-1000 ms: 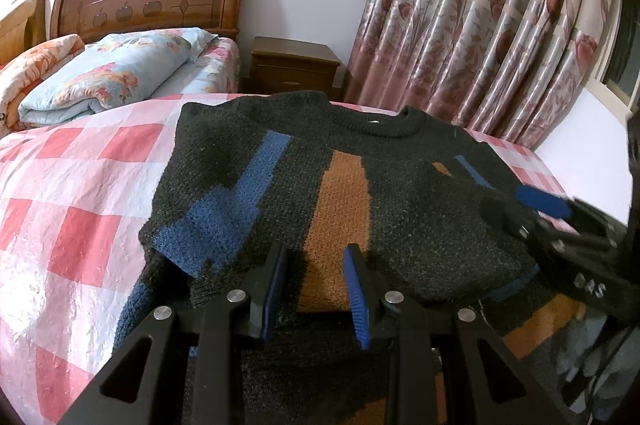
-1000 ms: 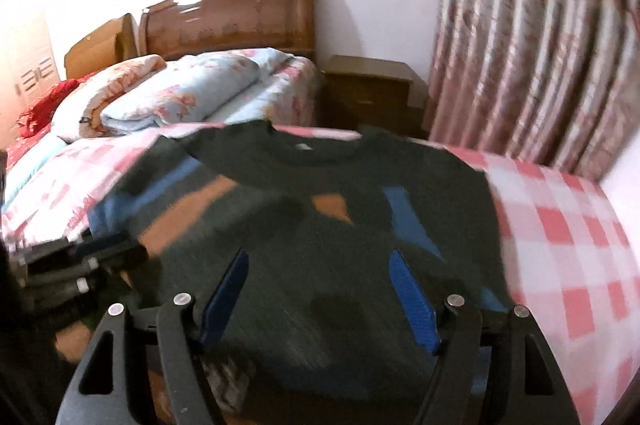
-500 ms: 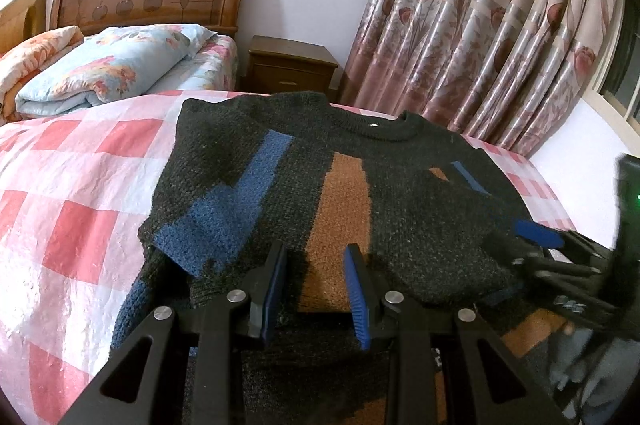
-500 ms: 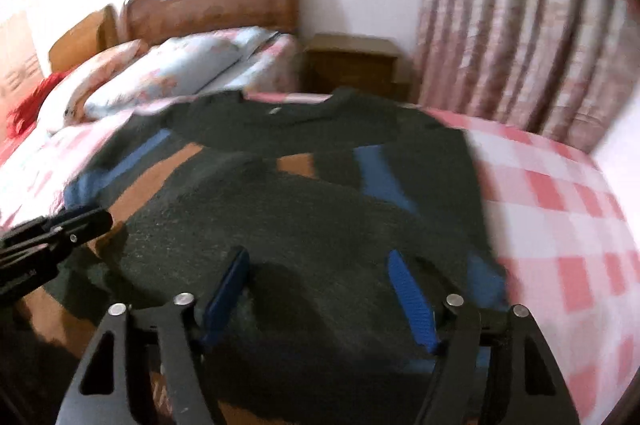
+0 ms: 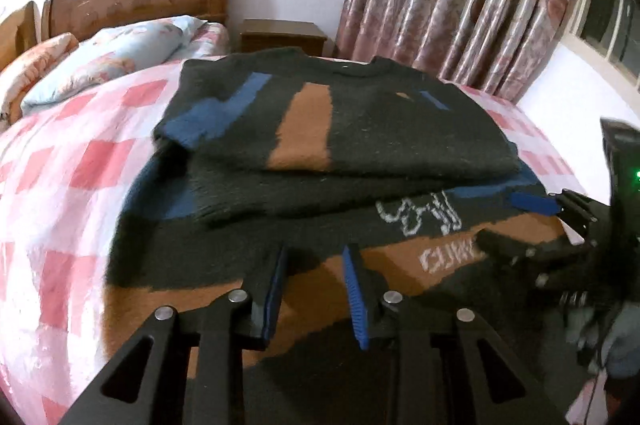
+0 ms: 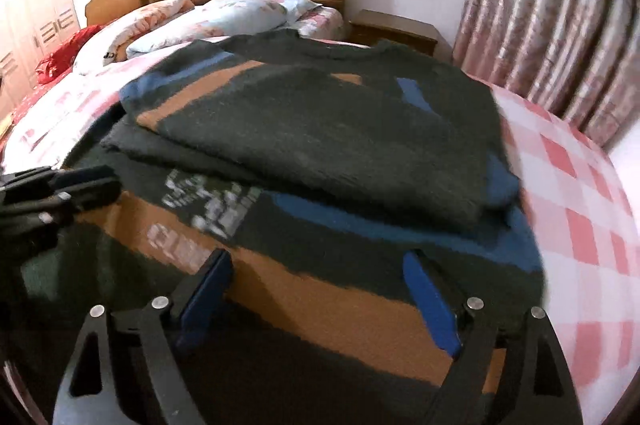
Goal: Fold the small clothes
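In the left wrist view, a dark sweater (image 5: 360, 129) with blue and brown stripes fills the middle of the frame, lying on a bed (image 5: 80, 153) covered in pink-and-white checks. Its sleeves are folded in across the body, and its lower part, with pale lettering, spreads toward the bottom of the frame. The left gripper (image 5: 316, 265) sits at bottom centre over the brown band, its blue pads a narrow gap apart with nothing between them. The right gripper (image 5: 532, 205) enters from the right edge; from here I cannot tell its opening. In the right wrist view, the sweater (image 6: 328, 129) again fills the centre. The right gripper (image 6: 316, 265) at bottom centre has its pads set wide apart, empty, above the brown band. The left gripper (image 6: 80, 185) shows at the left edge.
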`<state>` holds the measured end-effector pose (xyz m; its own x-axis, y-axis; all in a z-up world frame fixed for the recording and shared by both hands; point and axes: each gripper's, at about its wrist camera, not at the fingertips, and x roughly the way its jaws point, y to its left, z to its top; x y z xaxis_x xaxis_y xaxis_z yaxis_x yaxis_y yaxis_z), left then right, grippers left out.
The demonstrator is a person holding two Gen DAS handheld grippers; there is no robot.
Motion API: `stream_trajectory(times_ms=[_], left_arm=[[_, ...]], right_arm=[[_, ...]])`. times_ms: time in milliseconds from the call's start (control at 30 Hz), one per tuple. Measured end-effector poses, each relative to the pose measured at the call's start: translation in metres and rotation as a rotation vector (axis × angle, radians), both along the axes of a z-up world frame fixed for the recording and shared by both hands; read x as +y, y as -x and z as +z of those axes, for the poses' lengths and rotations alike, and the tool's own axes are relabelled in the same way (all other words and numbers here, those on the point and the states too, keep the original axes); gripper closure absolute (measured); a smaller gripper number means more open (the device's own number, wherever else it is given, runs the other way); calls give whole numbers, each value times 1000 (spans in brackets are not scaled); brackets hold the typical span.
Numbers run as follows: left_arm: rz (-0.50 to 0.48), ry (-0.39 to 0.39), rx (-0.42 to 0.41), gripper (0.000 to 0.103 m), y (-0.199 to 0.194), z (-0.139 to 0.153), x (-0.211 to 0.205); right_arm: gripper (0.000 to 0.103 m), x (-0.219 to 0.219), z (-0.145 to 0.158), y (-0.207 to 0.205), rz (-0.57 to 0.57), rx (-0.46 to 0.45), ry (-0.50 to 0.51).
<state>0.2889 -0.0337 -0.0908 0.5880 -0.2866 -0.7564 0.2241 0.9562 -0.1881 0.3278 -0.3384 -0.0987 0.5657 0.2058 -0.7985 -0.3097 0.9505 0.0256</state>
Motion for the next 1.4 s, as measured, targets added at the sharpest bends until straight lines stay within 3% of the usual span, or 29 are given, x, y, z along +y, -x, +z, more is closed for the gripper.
stream_trajectory(times_ms=[167, 267, 400, 500, 600, 667, 767, 833, 967, 1033, 1100, 1200, 1267, 1333, 1400], left_arm=[[75, 70, 4, 74, 18, 0, 40], [98, 91, 4, 75, 22, 1, 49], [132, 11, 18, 77, 21, 7, 21], [33, 79, 16, 75, 29, 14, -11], [-59, -57, -7, 75, 34, 9, -52], [-83, -113, -36, 75, 40, 4, -58], [-66, -71, -20, 75, 44, 8, -35], [-21, -71, -22, 75, 53, 9, -13], [79, 43, -13, 75, 74, 8, 43], [131, 101, -7, 75, 79, 7, 60], [151, 108, -5, 75, 77, 5, 63], [134, 2, -52, 75, 84, 12, 38], [45, 25, -73, 75, 90, 18, 11], [-27, 13, -82, 75, 93, 19, -11], [-84, -47, -63, 75, 92, 11, -34]], right_arm=[[0, -43, -1, 27, -68, -6, -25], [0, -45, 0, 36, -64, -10, -10], [0, -34, 5, 34, -125, -7, 2], [0, -4, 10, 45, -13, -12, -82], [0, 43, 2, 59, 123, -57, 58], [0, 43, 3, 61, 129, -70, 73], [0, 15, 0, 54, 79, -13, -14], [0, -9, -1, 57, 25, -15, 6], [0, -48, -1, 73, -68, -13, -13], [0, -56, -1, 75, -89, -13, -28], [0, -50, 0, 74, -107, -18, 4], [0, -25, 13, 86, -30, -74, -34], [0, 0, 20, 97, 71, -85, -59], [0, 31, 16, 108, 175, -84, -1], [0, 56, 4, 114, 258, -69, 51]])
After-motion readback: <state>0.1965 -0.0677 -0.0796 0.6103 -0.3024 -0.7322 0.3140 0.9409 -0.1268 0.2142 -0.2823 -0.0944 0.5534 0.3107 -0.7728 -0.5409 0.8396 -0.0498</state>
